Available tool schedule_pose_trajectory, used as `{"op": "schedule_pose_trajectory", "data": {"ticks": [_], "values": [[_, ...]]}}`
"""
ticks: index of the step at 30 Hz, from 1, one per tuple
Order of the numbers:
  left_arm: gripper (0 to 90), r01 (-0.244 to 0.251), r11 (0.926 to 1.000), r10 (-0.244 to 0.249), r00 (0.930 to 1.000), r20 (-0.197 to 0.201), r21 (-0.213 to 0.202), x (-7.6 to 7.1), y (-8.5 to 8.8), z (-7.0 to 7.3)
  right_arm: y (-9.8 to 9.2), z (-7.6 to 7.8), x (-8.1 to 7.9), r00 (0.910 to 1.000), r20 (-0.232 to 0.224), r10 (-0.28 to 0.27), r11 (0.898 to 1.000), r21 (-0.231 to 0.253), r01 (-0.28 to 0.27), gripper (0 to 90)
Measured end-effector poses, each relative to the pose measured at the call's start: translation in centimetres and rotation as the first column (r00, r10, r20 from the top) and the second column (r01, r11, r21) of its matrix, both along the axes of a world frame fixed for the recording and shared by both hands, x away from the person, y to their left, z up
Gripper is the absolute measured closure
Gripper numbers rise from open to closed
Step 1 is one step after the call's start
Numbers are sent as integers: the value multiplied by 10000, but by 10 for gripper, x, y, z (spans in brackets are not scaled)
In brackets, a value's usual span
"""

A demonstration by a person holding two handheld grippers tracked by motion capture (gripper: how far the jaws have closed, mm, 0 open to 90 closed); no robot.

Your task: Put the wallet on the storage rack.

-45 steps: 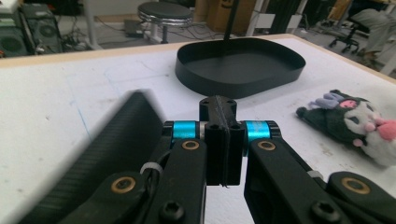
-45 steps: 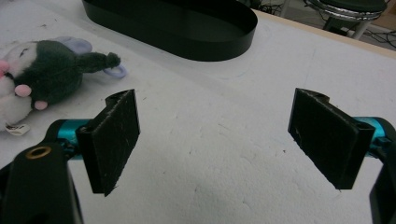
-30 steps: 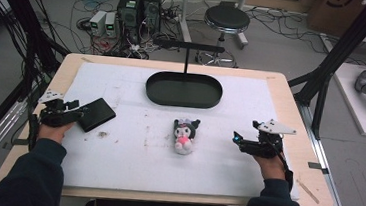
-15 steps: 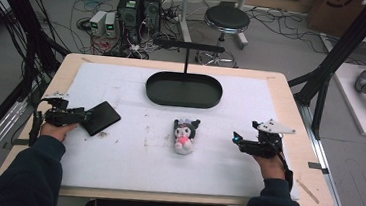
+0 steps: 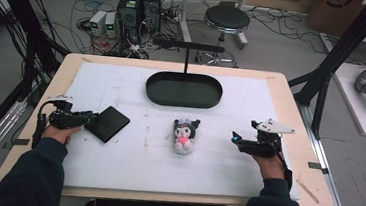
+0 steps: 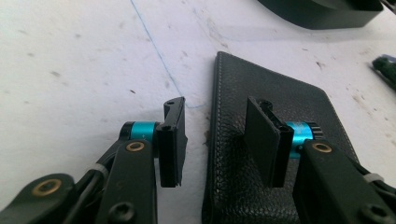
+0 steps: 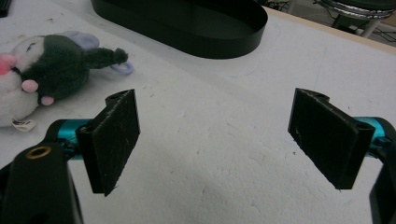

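A black leather wallet [image 5: 109,123] lies flat on the white mat at the left. My left gripper [image 5: 88,119] is open at its left edge. In the left gripper view, one jaw stands over the bare mat and the other over the wallet [image 6: 280,88], with the stitched edge in the gap of the left gripper [image 6: 215,114]. A small plush toy [image 5: 185,134], dark with a white and pink front, lies at the mat's middle. My right gripper [image 5: 235,137] rests open to its right, nothing between its jaws. From the right gripper [image 7: 215,135] the plush [image 7: 51,70] is at the upper left.
A black oval tray [image 5: 182,102] sits at the back middle of the mat, its wall [image 7: 187,39] ahead in the right gripper view. A black T-shaped stand [image 5: 187,50] rises behind it. Bare wood borders the mat on all sides.
The wallet has shifted a little to the right and toward the front, and the left gripper has followed it. The right gripper and the plush have not moved.
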State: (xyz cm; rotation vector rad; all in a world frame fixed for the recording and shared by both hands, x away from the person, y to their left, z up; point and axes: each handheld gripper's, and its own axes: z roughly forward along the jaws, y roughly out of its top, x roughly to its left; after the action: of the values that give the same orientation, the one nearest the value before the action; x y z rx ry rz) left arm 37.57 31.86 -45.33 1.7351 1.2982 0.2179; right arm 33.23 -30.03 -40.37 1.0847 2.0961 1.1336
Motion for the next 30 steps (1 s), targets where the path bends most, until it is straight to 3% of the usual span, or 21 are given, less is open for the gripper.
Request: {"op": "schedule_pose_trajectory", "data": {"ticks": [5,10,11,17,19,20,21,22,23,26,30], "values": [[691,616,9981,-617,9981,-62,-94,0,-6,0,1,-1,1,10000,-64,10,10000,-40,-11,167],[795,382,9974,-394,9991,-186,-619,-2,-3,0,0,0,0,10000,-18,-63,10000,40,63,168],[844,316,9948,-310,9995,72,-965,-5,-2,2,-1,0,0,10000,-5,-50,10000,44,50,167],[862,445,9860,-335,9969,705,-1610,-10,-1,14,-1,1,0,10000,15,-58,10000,35,58,167],[865,285,9812,-64,9933,1157,-1907,-13,1,21,-2,1,-1,10000,-24,-75,10000,42,75,167],[867,32,9778,297,9877,1536,-2093,-16,4,29,-2,1,-1,10000,-9,-78,10000,59,78,167],[868,32,9778,297,9877,1536,-2093,-16,4,29,-2,1,-1,10000,-9,-78,10000,59,78,167],[869,-108,9796,517,9785,1994,-2008,-19,6,39,-2,1,-1,10000,12,-90,10000,44,90,167],[869,-108,9796,517,9785,1994,-2008,-19,6,39,-2,1,-1,10000,12,-90,10000,44,90,167],[870,-232,9885,602,9668,2482,-1494,-23,4,53,-1,1,-1,10000,19,-65,10000,44,65,167],[871,189,9980,-19,9619,2732,-597,-27,-11,58,-1,1,-1,10000,17,-64,10000,47,64,167]]}}
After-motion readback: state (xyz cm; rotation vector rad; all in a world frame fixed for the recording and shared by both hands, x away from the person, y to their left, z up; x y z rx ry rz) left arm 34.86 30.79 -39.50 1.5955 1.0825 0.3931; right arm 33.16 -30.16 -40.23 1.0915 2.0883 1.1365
